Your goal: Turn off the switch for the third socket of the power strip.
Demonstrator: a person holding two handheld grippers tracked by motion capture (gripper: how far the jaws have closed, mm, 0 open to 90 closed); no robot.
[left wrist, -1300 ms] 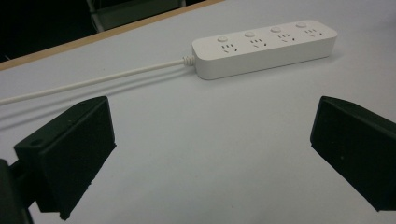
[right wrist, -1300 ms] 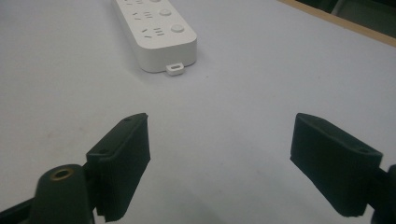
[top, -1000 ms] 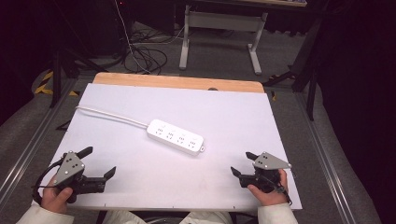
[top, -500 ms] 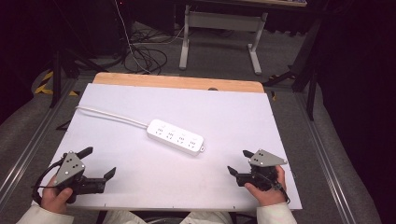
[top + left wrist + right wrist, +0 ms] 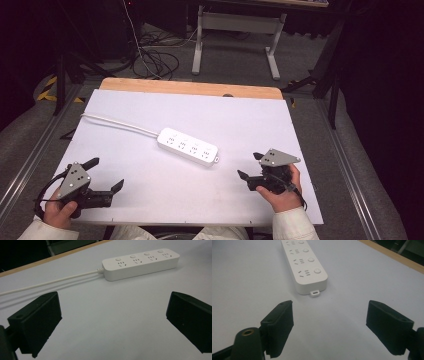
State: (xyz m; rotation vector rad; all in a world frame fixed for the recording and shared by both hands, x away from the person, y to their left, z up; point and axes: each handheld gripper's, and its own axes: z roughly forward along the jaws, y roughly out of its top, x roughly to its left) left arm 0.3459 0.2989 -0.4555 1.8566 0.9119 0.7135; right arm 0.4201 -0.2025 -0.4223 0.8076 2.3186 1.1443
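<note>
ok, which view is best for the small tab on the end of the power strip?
The right gripper view: the tab sits close and sharp on the near end of the power strip. The high view shows it as a tiny nub. In the left gripper view that end of the strip points away, so no tab can be made out.

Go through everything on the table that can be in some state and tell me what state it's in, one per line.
Power strip: lying flat on the table, sockets up, nothing plugged in, not held.
Power strip cord: attached, trailing off toward the table's left edge.
Left gripper: open, nothing between the jaws, apart from the strip.
Right gripper: open, nothing between the jaws, pointed at the strip's tab end, short of it.
</note>
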